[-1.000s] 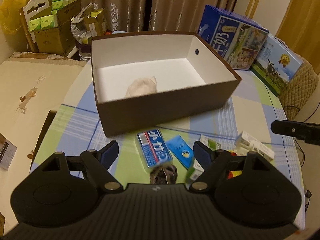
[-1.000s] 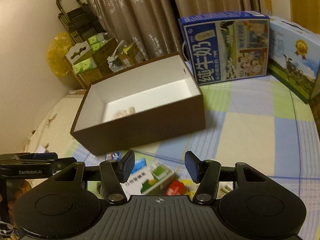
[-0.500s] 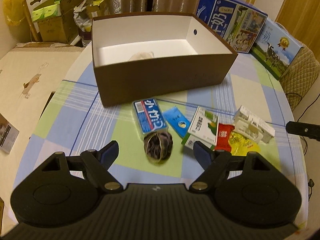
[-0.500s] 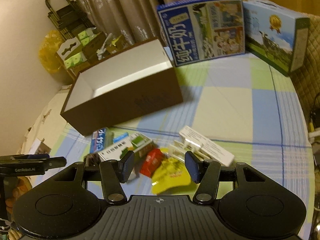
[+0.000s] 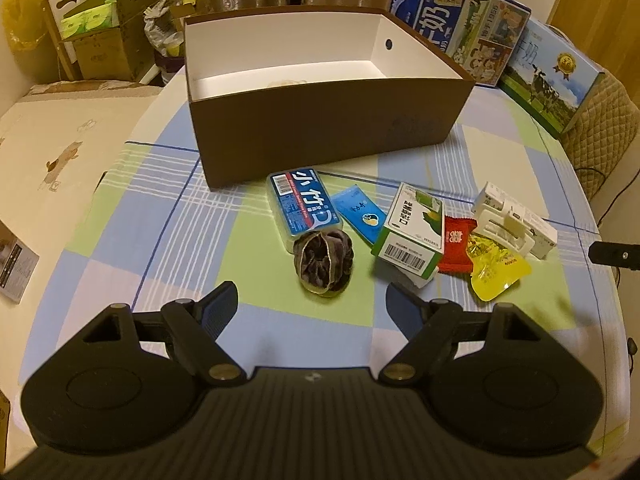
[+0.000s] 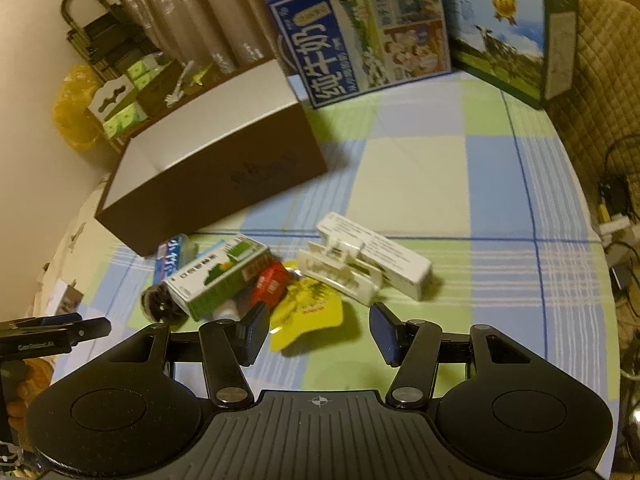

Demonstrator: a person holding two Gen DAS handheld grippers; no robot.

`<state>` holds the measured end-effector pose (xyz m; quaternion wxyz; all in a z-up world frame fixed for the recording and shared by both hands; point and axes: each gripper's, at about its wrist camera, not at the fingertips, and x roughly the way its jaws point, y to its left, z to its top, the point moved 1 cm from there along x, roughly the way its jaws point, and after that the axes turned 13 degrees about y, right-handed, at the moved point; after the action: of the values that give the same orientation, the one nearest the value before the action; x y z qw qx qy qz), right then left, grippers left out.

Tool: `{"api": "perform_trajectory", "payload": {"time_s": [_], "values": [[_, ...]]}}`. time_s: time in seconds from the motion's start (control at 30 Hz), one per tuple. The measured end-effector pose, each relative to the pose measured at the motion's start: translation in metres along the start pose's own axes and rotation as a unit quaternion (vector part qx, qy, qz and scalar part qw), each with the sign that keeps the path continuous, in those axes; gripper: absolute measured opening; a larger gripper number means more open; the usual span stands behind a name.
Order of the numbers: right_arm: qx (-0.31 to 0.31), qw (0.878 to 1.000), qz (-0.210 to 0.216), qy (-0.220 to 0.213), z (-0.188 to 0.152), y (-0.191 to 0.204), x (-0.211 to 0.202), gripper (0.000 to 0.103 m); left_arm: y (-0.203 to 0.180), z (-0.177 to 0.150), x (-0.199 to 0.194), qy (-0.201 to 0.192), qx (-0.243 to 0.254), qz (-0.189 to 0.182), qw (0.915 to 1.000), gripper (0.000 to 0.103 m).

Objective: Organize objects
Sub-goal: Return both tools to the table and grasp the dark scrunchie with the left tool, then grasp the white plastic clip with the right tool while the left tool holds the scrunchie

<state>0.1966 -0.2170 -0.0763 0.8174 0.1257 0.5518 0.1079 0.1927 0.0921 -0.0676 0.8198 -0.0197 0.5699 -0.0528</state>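
Note:
A brown open box (image 5: 320, 124) (image 6: 216, 184) with a white inside stands at the back of the checked table; a pale object barely shows inside. In front lie a blue floss case (image 5: 304, 208), a blue sachet (image 5: 358, 214), a dark scrunchie (image 5: 323, 266) (image 6: 160, 306), a green-white carton (image 5: 412, 236) (image 6: 218, 276), a red packet (image 5: 456, 250) (image 6: 270, 286), a yellow packet (image 5: 498, 270) (image 6: 306, 312), a white clip (image 6: 340, 276) and a white box (image 5: 516, 224) (image 6: 380, 256). My left gripper (image 5: 312, 308) is open just short of the scrunchie. My right gripper (image 6: 320, 332) is open above the yellow packet.
Two blue milk cartons (image 5: 460, 20) (image 6: 360, 36) (image 6: 516, 28) stand at the table's far right. Cardboard boxes of green packs (image 5: 96, 28) and a yellow bag (image 6: 76, 120) sit beyond the far left edge. Cables (image 6: 616, 216) hang off the right edge.
Both grippers have drawn back and dropped lower toward the table, so the loose items now lie ahead of the fingers and the box looks farther away. Both stay open.

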Motion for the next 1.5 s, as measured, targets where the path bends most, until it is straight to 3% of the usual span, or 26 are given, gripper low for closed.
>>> {"api": "perform_trajectory", "payload": {"time_s": [0.33,0.7,1.1,1.23,1.5], "values": [[0.044,0.999,-0.028,0.003,-0.014,-0.023,-0.002,0.053,0.000,0.002,0.026,-0.009,0.015,-0.018,0.9997,0.077],[0.084,0.995,-0.049,0.004,-0.025,-0.039,-0.006,0.053,0.000,0.020,0.063,-0.001,0.037,-0.020,0.9991,0.068],[0.105,0.993,-0.058,0.006,-0.026,-0.043,-0.002,0.053,-0.005,0.034,0.084,0.006,0.055,-0.040,0.9977,0.041],[0.105,0.993,-0.056,0.005,-0.024,-0.042,0.002,0.053,-0.004,0.032,0.085,0.009,0.055,-0.051,0.9971,0.022],[0.067,0.997,-0.044,-0.005,-0.010,-0.036,0.016,0.053,0.010,0.023,0.073,0.006,0.044,-0.056,0.9974,0.016]]}}
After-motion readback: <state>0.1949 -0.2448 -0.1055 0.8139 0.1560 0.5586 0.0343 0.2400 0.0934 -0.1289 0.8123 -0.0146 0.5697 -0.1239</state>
